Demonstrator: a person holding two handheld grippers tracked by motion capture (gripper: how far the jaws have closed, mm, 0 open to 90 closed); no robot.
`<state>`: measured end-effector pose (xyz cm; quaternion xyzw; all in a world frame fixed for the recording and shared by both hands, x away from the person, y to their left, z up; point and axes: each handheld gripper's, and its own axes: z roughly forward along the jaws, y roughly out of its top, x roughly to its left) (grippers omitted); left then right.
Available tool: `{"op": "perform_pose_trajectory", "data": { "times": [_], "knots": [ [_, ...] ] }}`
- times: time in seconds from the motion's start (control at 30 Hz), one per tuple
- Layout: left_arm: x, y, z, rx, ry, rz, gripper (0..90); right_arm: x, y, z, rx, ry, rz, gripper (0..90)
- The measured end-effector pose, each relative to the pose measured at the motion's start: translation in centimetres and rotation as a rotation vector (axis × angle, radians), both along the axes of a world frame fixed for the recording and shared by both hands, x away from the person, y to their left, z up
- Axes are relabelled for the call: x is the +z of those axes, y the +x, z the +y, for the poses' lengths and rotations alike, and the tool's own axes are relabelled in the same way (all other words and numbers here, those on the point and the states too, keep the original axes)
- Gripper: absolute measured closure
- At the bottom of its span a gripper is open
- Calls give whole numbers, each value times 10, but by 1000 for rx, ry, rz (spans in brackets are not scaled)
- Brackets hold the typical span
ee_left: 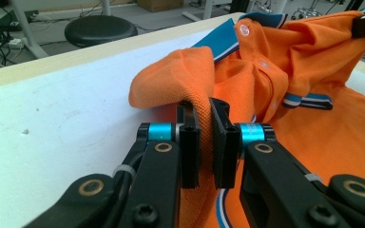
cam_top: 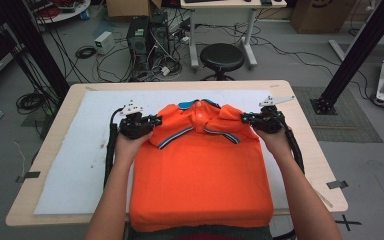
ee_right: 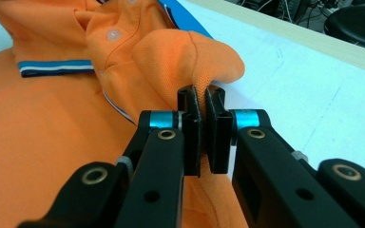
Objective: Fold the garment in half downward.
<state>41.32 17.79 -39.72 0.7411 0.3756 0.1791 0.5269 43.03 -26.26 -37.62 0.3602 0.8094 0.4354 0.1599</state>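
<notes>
An orange polo shirt (cam_top: 200, 175) with a blue collar and striped sleeve cuffs lies on the white sheet, its sleeves folded in over the chest. My left gripper (cam_top: 156, 121) is shut on the shirt's left shoulder; in the left gripper view the orange shirt fabric (ee_left: 171, 80) bunches up between the jaws of the left gripper (ee_left: 204, 107). My right gripper (cam_top: 244, 118) is shut on the right shoulder; in the right gripper view a fold of the orange shirt fabric (ee_right: 195, 57) rises from the pinch of the right gripper (ee_right: 202, 95). Both shoulders are lifted slightly off the table.
A white sheet (cam_top: 90, 150) covers most of the wooden table (cam_top: 45, 150). The shirt's hem hangs over the near edge. Beyond the far edge stand a black stool (cam_top: 222, 57), computer towers (cam_top: 147, 35) and loose cables on the floor.
</notes>
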Motion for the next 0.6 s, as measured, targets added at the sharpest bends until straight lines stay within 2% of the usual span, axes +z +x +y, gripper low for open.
{"op": "perform_pose_trajectory", "data": {
  "times": [0.23, 0.4, 0.6],
  "knots": [
    [-1, -18, 3, -19, 6, -18, 831, 0, -18, -4, 19, 10, -8, 869],
    [-7, -29, 6, -33, 2, -10, 831, -6, -31, -4, 32, -5, -18, 869],
    [-11, -47, 8, -63, -6, -6, 830, -9, -46, -6, 52, 0, -18, 869]
  ]
}}
